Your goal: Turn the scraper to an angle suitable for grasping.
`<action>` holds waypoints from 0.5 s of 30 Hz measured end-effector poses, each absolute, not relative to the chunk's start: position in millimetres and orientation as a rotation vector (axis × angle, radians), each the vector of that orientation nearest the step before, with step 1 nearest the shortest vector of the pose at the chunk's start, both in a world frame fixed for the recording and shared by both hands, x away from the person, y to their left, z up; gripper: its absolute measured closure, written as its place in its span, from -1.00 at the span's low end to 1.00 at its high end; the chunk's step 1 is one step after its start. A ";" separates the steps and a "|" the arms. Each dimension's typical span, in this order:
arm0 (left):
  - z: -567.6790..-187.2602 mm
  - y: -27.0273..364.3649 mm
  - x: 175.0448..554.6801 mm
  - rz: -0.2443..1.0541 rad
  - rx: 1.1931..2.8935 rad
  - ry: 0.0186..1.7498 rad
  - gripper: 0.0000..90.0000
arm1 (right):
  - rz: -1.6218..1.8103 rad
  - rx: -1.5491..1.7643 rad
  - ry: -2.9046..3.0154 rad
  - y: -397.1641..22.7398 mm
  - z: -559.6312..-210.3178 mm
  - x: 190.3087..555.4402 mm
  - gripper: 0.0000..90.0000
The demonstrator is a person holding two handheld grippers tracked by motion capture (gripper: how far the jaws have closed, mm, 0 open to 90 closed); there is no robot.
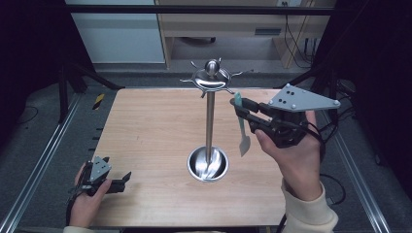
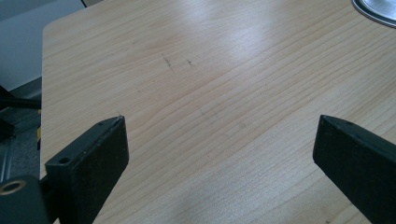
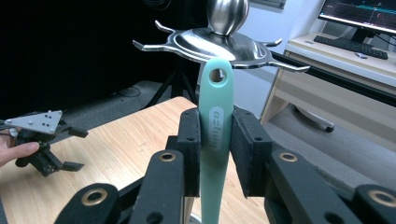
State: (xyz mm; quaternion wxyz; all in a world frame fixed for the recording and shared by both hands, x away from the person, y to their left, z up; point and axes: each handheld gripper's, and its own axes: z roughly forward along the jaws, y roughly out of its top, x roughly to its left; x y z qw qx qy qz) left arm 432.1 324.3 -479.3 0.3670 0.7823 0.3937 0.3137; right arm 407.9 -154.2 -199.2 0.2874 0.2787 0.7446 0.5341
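A steel utensil stand [image 1: 210, 121] rises from a round dish base [image 1: 208, 164] at the table's middle, with a ring of hooks [image 1: 212, 78] under a ball top. My right gripper [image 1: 240, 109] is shut on the handle of a teal spatula [image 1: 241, 127], which hangs blade down just right of the pole. In the right gripper view the spatula [image 3: 215, 93] stands upright between the pads [image 3: 190, 140], its hanging hole just below the hook ring [image 3: 215, 42]. My left gripper [image 1: 124, 180] rests at the near left corner, open [image 2: 224, 126] over bare wood.
The wooden table [image 1: 155, 126] has dark floor and metal rails on both sides. A desk with a monitor and keyboard [image 3: 350, 44] stands beyond the far edge. The stand's base rim [image 2: 378, 9] shows at the top right of the left gripper view.
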 end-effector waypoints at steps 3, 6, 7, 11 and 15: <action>-479.4 324.4 432.2 0.806 2.009 1.012 -0.93 | 1.428 0.753 1.991 -153.2 -200.9 410.5 0.65; -479.4 324.4 432.3 0.805 2.010 1.012 -0.93 | 1.433 0.760 1.985 -154.0 -201.7 412.8 0.65; -479.5 324.3 432.3 0.805 2.010 1.011 -0.93 | 1.433 0.760 1.985 -154.0 -201.7 412.8 0.65; -479.6 324.0 432.2 0.805 2.013 1.010 -0.93 | 1.444 0.767 1.983 -154.3 -202.1 414.4 0.65; -479.9 324.0 432.6 0.804 2.015 1.011 -0.93 | 1.448 0.770 1.988 -152.9 -202.1 415.3 0.65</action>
